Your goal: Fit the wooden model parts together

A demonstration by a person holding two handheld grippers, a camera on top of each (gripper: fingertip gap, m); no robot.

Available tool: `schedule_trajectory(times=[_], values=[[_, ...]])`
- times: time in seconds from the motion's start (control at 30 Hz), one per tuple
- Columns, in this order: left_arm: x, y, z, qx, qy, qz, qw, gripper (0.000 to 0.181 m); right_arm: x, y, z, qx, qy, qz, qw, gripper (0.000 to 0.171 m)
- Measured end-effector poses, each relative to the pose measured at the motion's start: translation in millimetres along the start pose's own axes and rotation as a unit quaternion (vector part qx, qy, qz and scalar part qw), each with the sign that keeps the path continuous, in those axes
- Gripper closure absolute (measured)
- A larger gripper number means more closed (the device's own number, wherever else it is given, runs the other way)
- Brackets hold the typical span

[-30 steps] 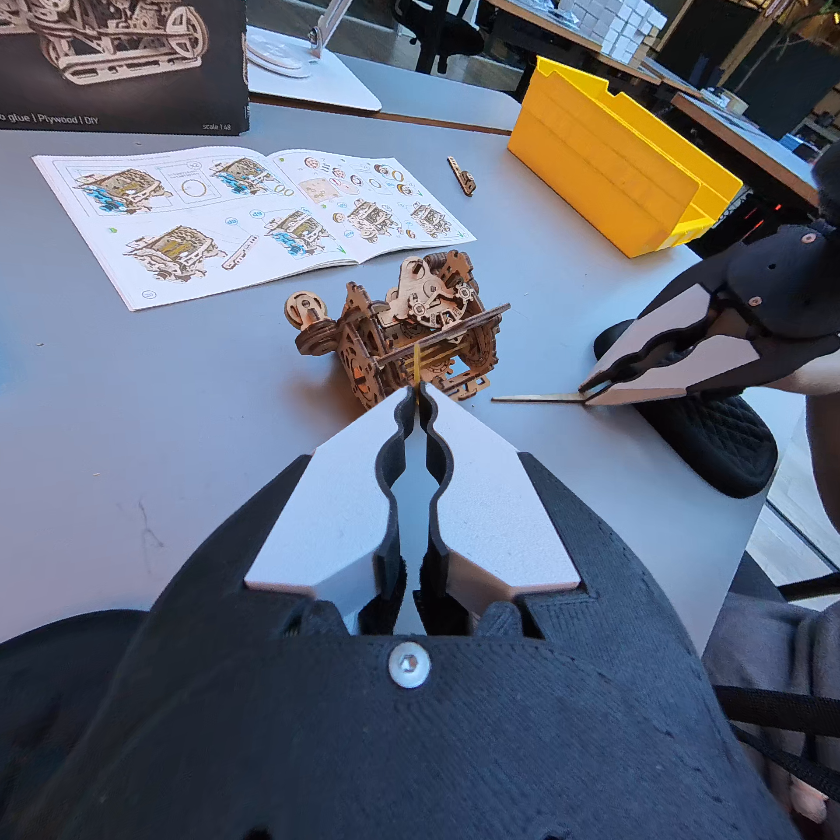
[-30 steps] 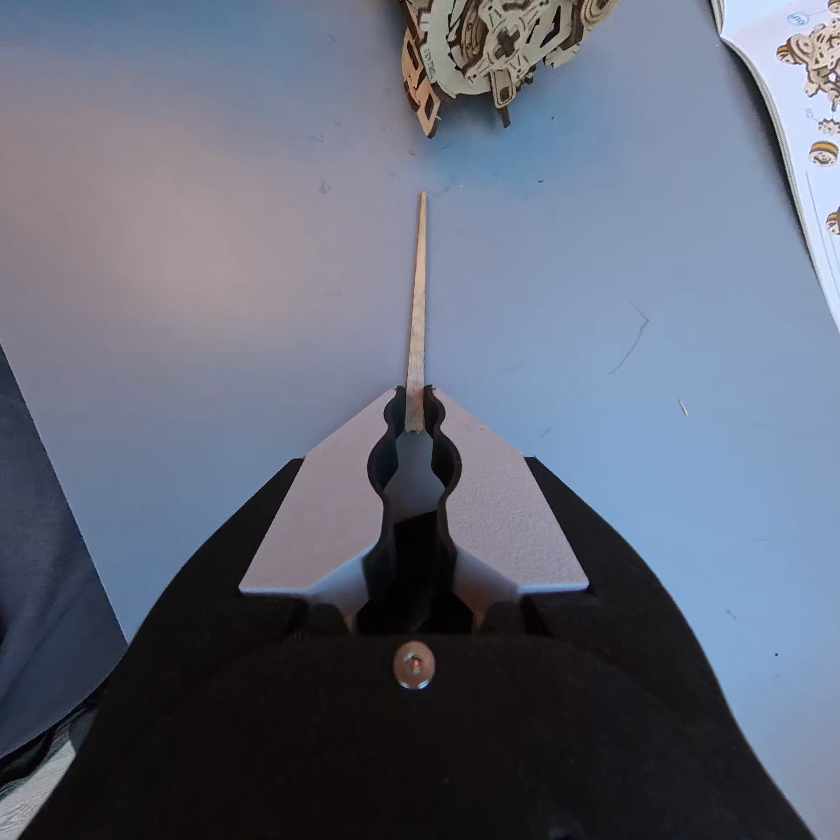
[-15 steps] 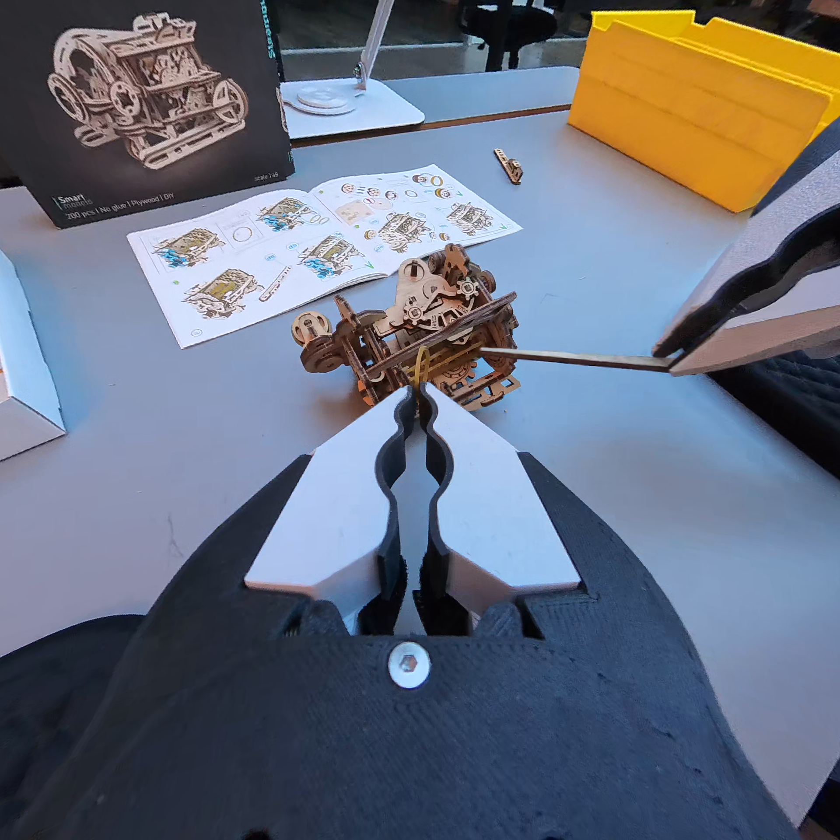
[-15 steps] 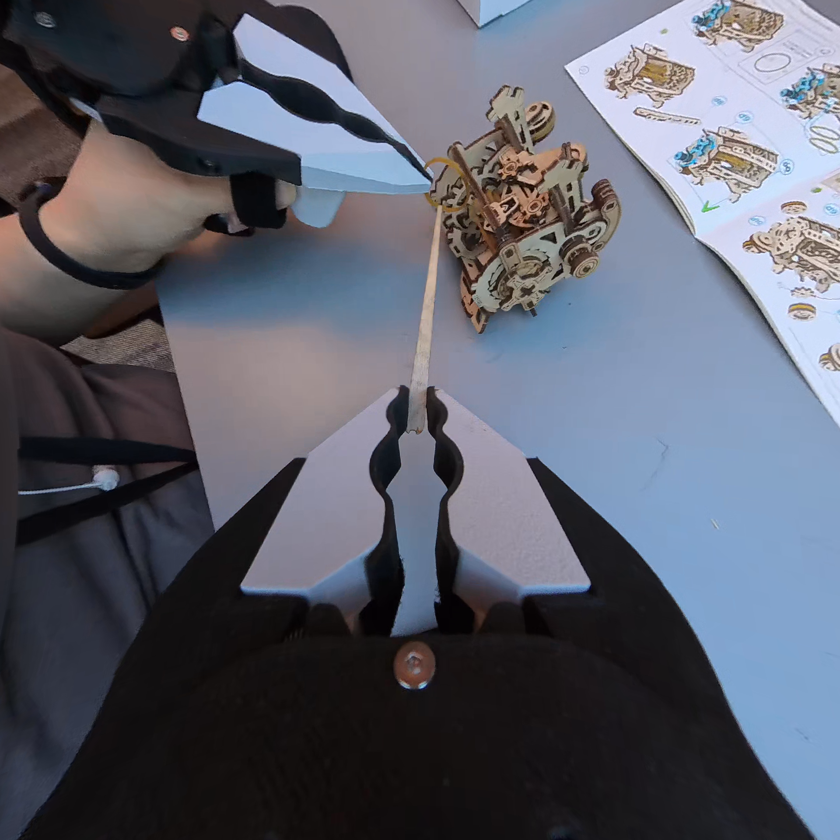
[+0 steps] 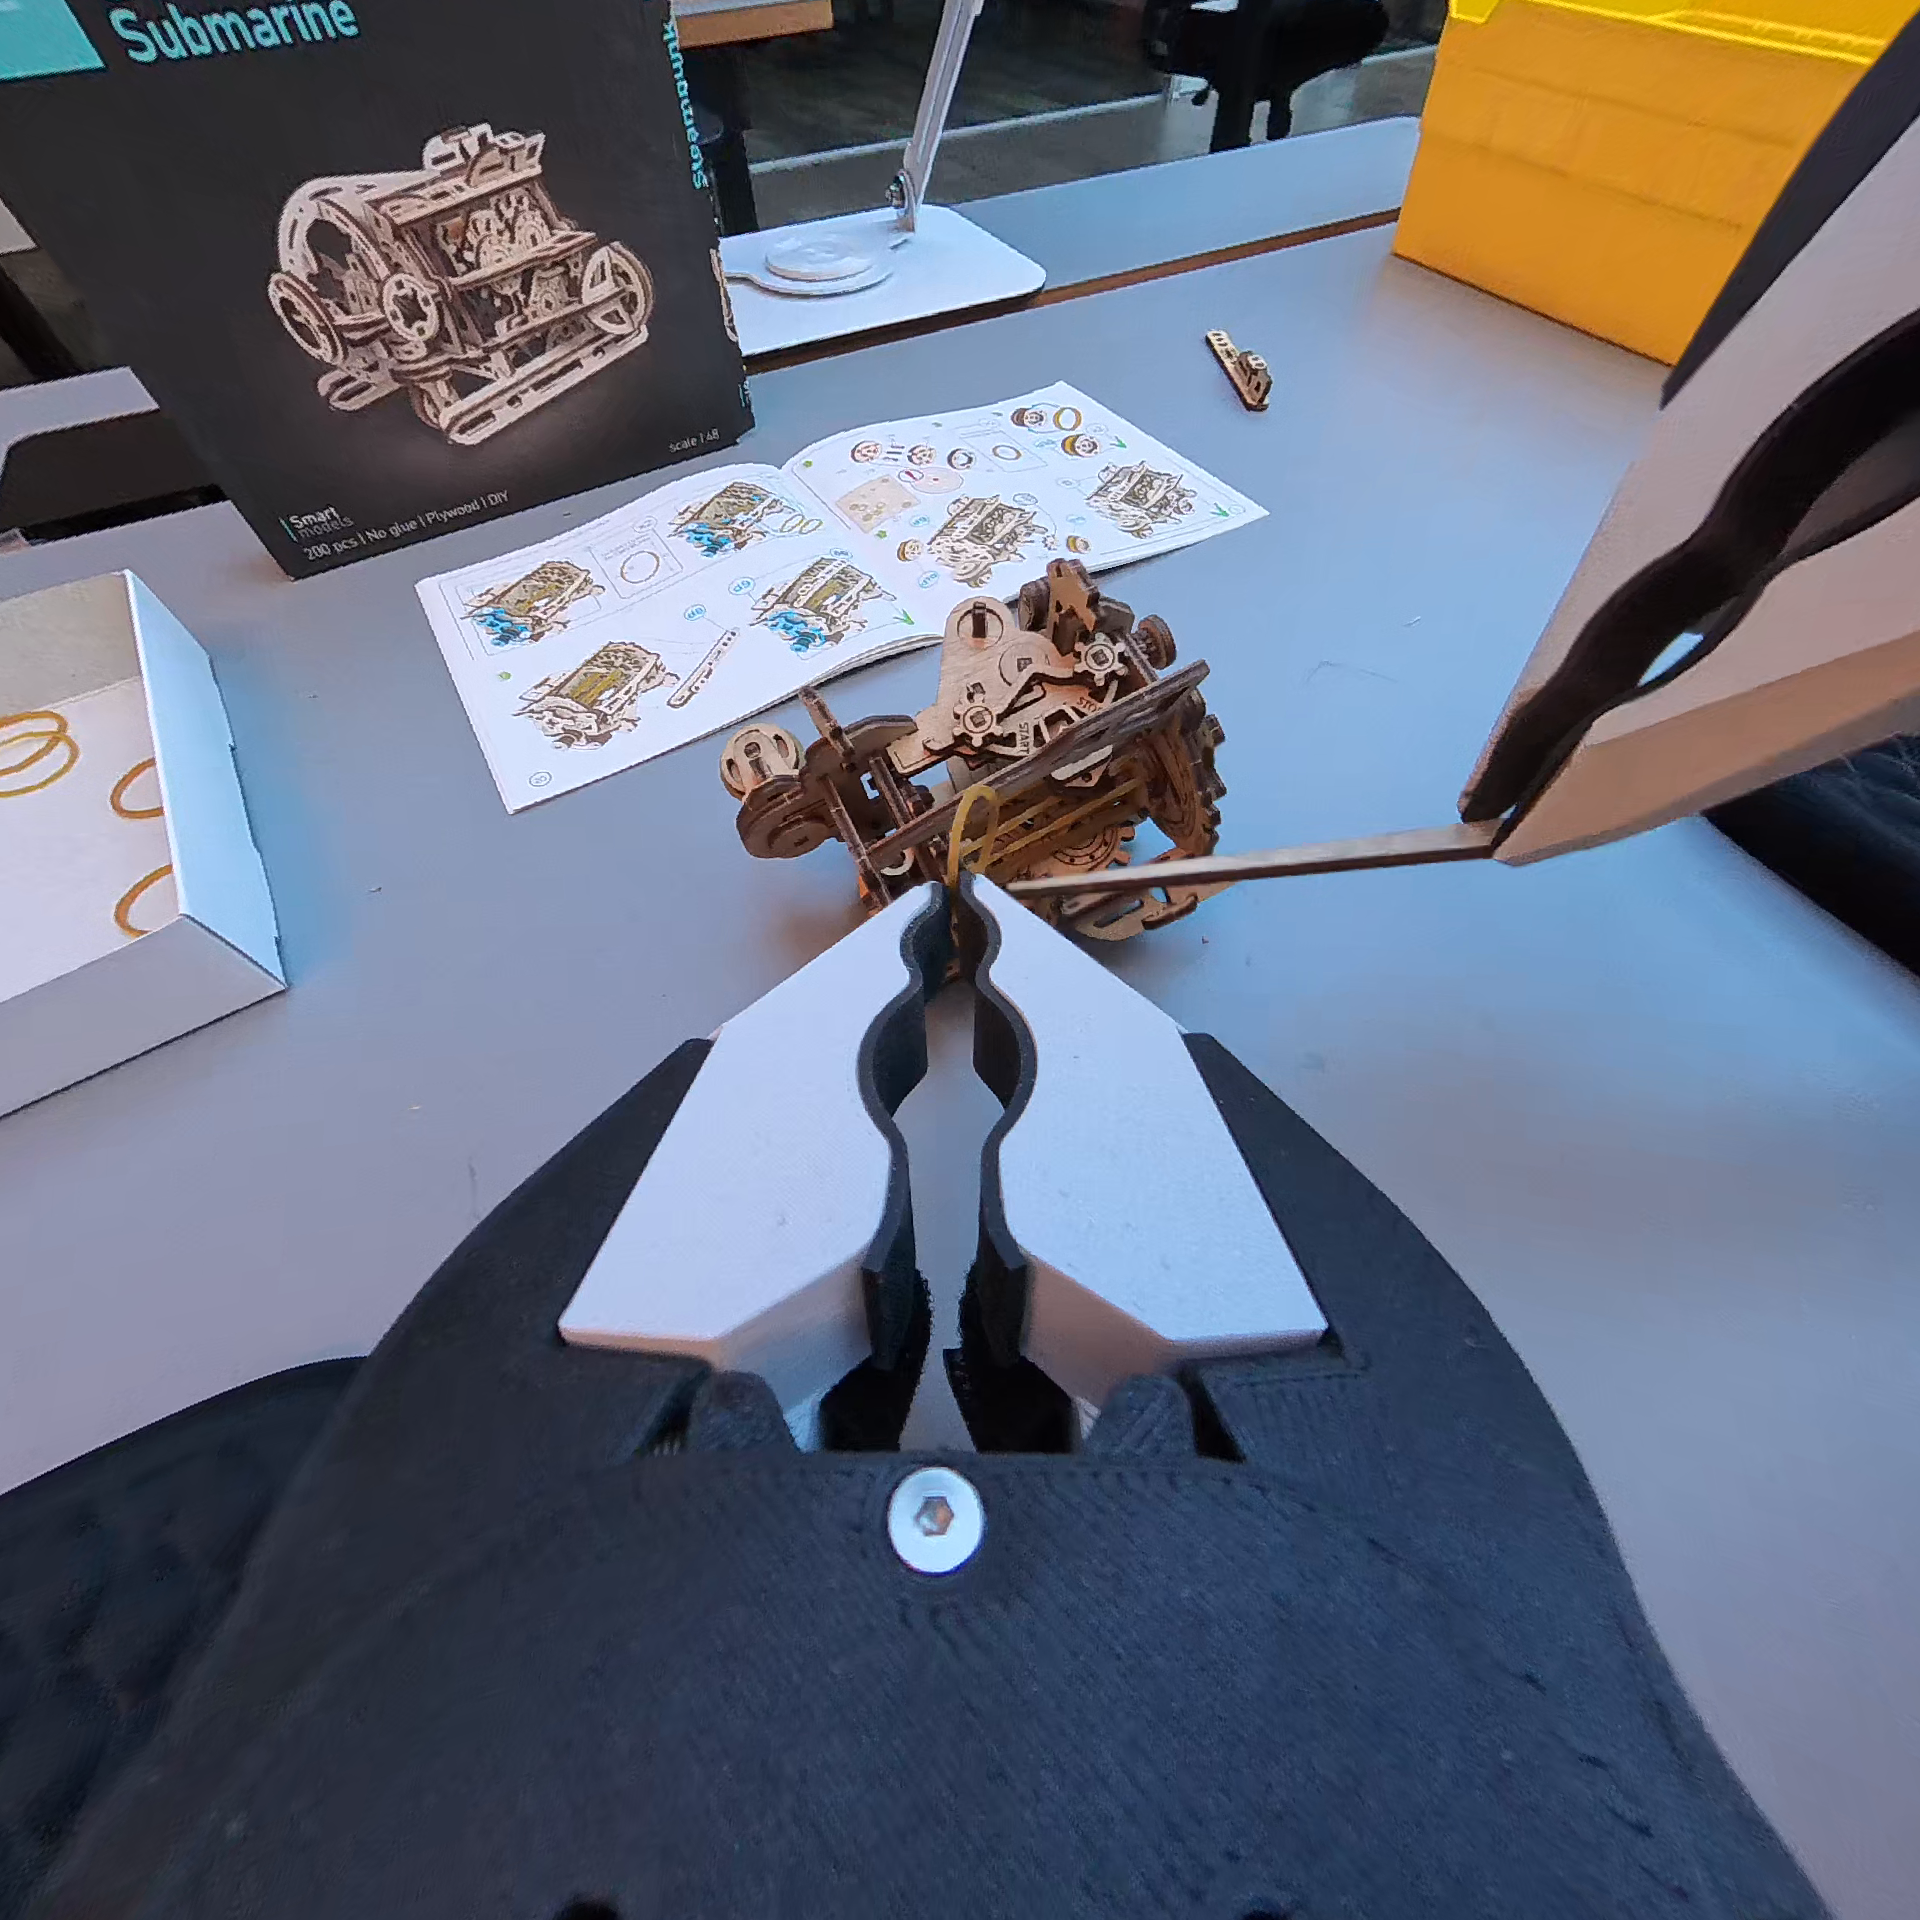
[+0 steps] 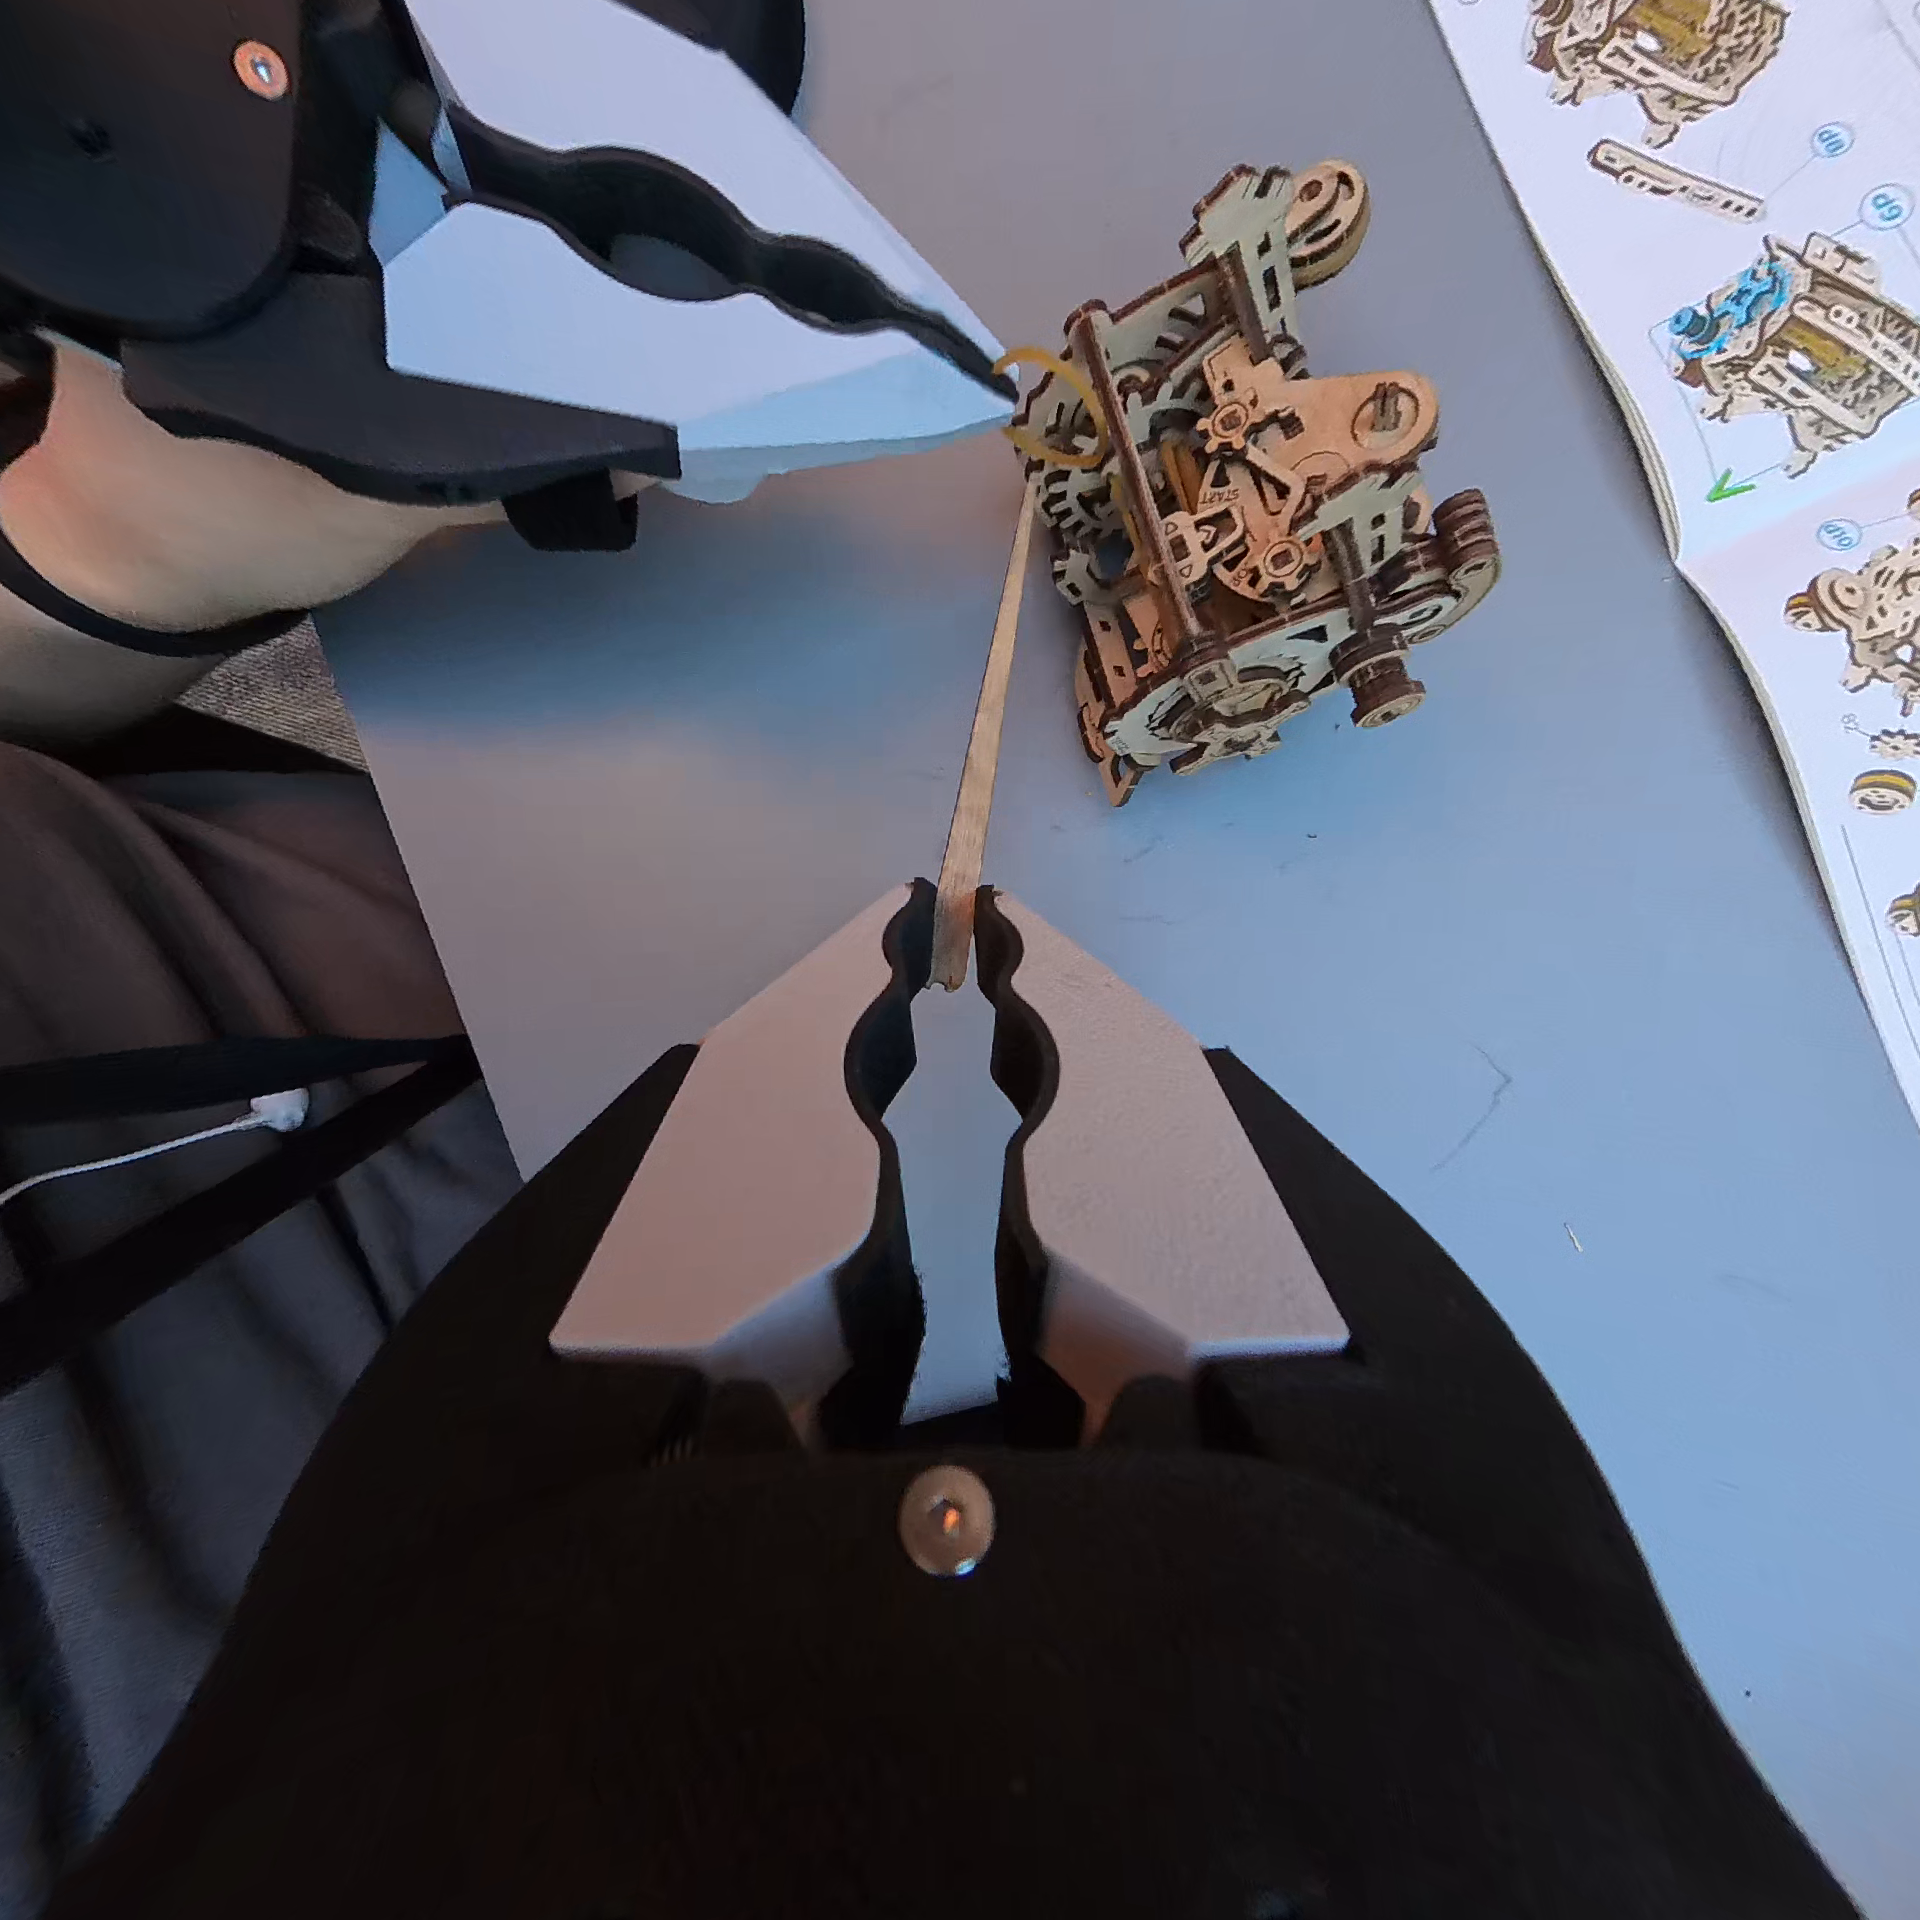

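Observation:
A partly built wooden gear model (image 5: 997, 758) (image 6: 1257, 520) stands on the grey table (image 5: 520, 1039). My left gripper (image 5: 958, 902) is shut on a yellow rubber band (image 5: 971, 826) (image 6: 1049, 405) at the model's near side; it also shows in the right wrist view (image 6: 997, 400). My right gripper (image 6: 948, 914) is shut on a thin pointed wooden stick (image 6: 987, 707) (image 5: 1247, 864). The stick's tip reaches the model beside the band, close to the left fingertips. The right gripper also shows in the left wrist view (image 5: 1496, 831).
An open instruction booklet (image 5: 831, 561) lies behind the model. The dark model box (image 5: 364, 260) stands at the back left. A white tray (image 5: 218, 831) holds spare rubber bands at left. A yellow bin (image 5: 1621, 177) is back right. A small wooden piece (image 5: 1238, 369) lies near it. My right fingertips sit around 9 cm from my left ones.
The right gripper lifted the stick off the table and brought its tip to the model beside the band. The left gripper stayed shut on the band at the model.

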State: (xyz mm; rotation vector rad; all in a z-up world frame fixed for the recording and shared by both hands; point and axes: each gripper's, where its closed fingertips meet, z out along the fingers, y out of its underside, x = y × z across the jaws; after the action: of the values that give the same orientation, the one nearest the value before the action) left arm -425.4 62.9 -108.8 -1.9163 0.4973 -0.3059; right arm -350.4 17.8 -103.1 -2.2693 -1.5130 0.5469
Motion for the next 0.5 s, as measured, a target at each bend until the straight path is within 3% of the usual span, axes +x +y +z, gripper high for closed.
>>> schedule_trajectory(times=[0.03, 0.5], values=[[0.5, 0.0, 0.2, 0.0, -0.001, 0.001, 1.0, 0.181, 0.8, -2.1, -1.1, 0.001, -0.004, 0.006, 1.0, 0.165], [-1.1, 1.2, 1.1, -0.002, -0.018, 0.01, 1.0, 0.181, 4.3, -8.0, 1.3, -0.028, -0.007, 0.029, 0.999, 0.165]])
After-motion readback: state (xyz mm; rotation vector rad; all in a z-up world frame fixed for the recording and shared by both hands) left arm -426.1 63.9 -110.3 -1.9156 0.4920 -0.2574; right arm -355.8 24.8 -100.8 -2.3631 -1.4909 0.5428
